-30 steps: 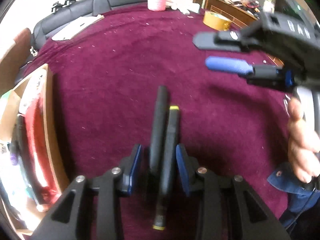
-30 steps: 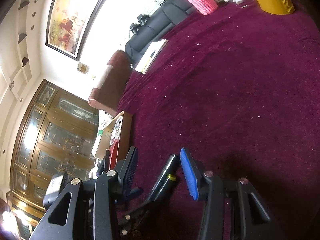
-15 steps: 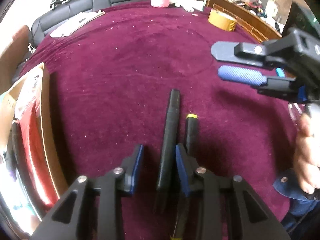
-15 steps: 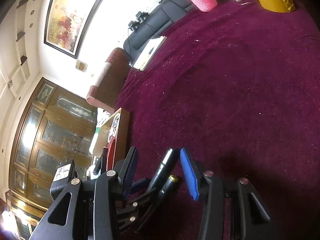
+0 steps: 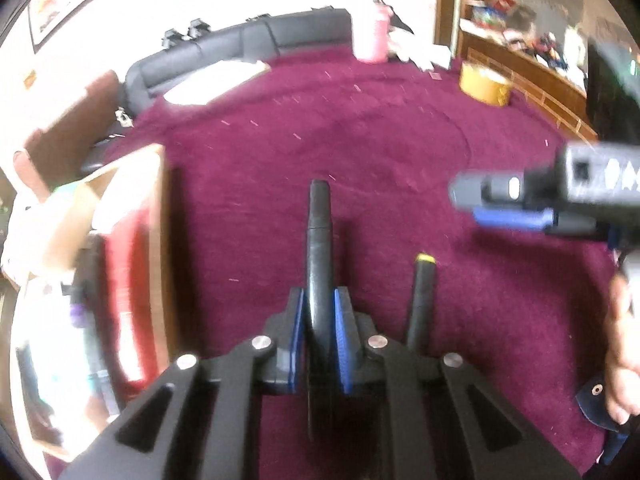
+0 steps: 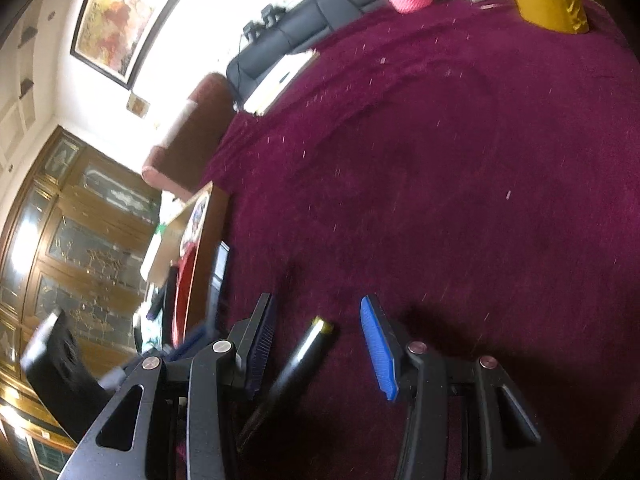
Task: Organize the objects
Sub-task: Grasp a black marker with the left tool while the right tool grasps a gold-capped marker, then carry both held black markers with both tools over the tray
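- A second ago both pens lay side by side between my left tongs (image 5: 320, 332); now only the black pen (image 5: 319, 264) sits between them, and the yellow-tipped pen (image 5: 421, 300) lies apart at their 2 o'clock.
- My left tongs are closing, far narrower than a second ago, with the blue pads (image 5: 341, 332) right against the black pen's barrel on both sides.
- The black pen points toward 12 o'clock over the maroon desk (image 5: 380, 152).
- My right tongs (image 6: 320, 344) hold the same half-spread gap as before, pinching nothing.
- In the right wrist view, the yellow-tipped pen (image 6: 304, 356) now lies between the spread pads, its tip toward 1 o'clock; no pad touches it.
- The open box (image 5: 120, 240) sits at 9 o'clock of the left tongs, the tape roll (image 5: 485, 86) far off at 1 o'clock.
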`<state>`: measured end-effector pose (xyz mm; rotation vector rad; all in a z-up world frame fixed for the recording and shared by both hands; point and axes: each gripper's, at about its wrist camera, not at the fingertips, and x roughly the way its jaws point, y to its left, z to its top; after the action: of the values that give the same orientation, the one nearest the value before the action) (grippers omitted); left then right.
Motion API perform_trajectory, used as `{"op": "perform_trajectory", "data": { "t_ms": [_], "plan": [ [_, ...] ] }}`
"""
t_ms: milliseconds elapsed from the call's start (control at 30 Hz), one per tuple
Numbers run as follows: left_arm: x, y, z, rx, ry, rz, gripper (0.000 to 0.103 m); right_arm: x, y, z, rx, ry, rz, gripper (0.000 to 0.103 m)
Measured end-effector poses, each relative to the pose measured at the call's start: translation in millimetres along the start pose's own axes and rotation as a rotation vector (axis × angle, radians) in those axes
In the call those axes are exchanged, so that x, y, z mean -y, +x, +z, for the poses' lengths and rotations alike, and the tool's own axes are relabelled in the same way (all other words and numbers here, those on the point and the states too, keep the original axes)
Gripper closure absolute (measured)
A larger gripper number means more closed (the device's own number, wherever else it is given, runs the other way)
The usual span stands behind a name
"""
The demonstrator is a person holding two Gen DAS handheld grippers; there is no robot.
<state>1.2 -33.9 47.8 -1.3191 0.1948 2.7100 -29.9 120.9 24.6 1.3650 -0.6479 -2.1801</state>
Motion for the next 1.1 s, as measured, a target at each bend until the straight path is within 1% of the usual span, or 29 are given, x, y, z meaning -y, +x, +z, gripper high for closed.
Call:
{"op": "perform_trajectory", "data": {
  "t_ms": [100, 167, 200, 267, 300, 333, 400, 467, 567, 600, 667, 700, 733, 767, 833, 933, 1100],
  "plan": [
    [-18.3, -14.8, -1.4, 0.032, -0.044, -0.011, 0.089, -9.9, 8.7, -14.5, -0.056, -0.021, -0.041, 0.053],
    [-25.7, -19.1, -2.0, 0.044, -0.060, -0.015, 0.089, -18.6, 12.6, -24.7, -0.079, -0.042, -0.061, 0.053],
    [-30.4, -21.4, -2.7, 0.050, -0.071, -0.018, 0.089, -27.2, 15.6, -30.8, -0.094, -0.072, -0.090, 0.053],
    [-37.3, -24.8, -4.1, 0.062, -0.086, -0.022, 0.089, -40.6, 20.5, -38.1, -0.104, -0.124, -0.122, 0.053],
    [-39.0, -25.1, -4.0, 0.067, -0.093, -0.023, 0.089, -48.2, 24.4, -41.6, -0.109, -0.158, -0.147, 0.053],
    [-41.3, -25.9, -4.2, 0.071, -0.098, -0.026, 0.089, -54.1, 28.7, -44.8, -0.112, -0.191, -0.191, 0.053],
    [-44.5, -27.6, -4.7, 0.080, -0.108, -0.030, 0.089, -64.0, 34.5, -50.0, -0.095, -0.253, -0.268, 0.053],
    [-46.4, -30.6, -5.9, 0.089, -0.110, -0.028, 0.089, -76.5, 42.2, -54.7, -0.094, -0.351, -0.360, 0.053],
    [-47.7, -34.9, -8.5, 0.100, -0.111, -0.028, 0.089, -80.6, 45.9, -56.0, -0.087, -0.404, -0.409, 0.054],
    [-47.5, -36.1, -9.1, 0.102, -0.111, -0.030, 0.089, -81.3, 46.2, -56.7, -0.089, -0.424, -0.424, 0.056],
    [-46.4, -38.2, -10.2, 0.106, -0.106, -0.034, 0.089, -82.8, 47.0, -59.7, -0.088, -0.454, -0.434, 0.058],
    [-45.5, -39.2, -11.3, 0.107, -0.103, -0.034, 0.089, -81.4, 44.6, -60.8, -0.084, -0.463, -0.436, 0.061],
    [-44.4, -40.1, -12.2, 0.109, -0.100, -0.036, 0.089, -80.2, 43.5, -60.6, -0.080, -0.471, -0.439, 0.068],
    [-43.3, -40.8, -12.8, 0.109, -0.099, -0.038, 0.089, -78.6, 41.7, -60.1, -0.078, -0.475, -0.441, 0.072],
    [-41.8, -41.3, -13.3, 0.110, -0.094, -0.041, 0.089, -74.0, 37.6, -58.9, -0.075, -0.490, -0.445, 0.087],
    [-40.5, -39.7, -13.6, 0.105, -0.093, -0.040, 0.089, -68.5, 36.3, -57.4, -0.064, -0.513, -0.444, 0.087],
    [-33.7, -35.0, -13.7, 0.095, -0.082, -0.037, 0.089, -48.8, 17.6, -51.4, -0.034, -0.436, -0.399, 0.087]
  ]
}}
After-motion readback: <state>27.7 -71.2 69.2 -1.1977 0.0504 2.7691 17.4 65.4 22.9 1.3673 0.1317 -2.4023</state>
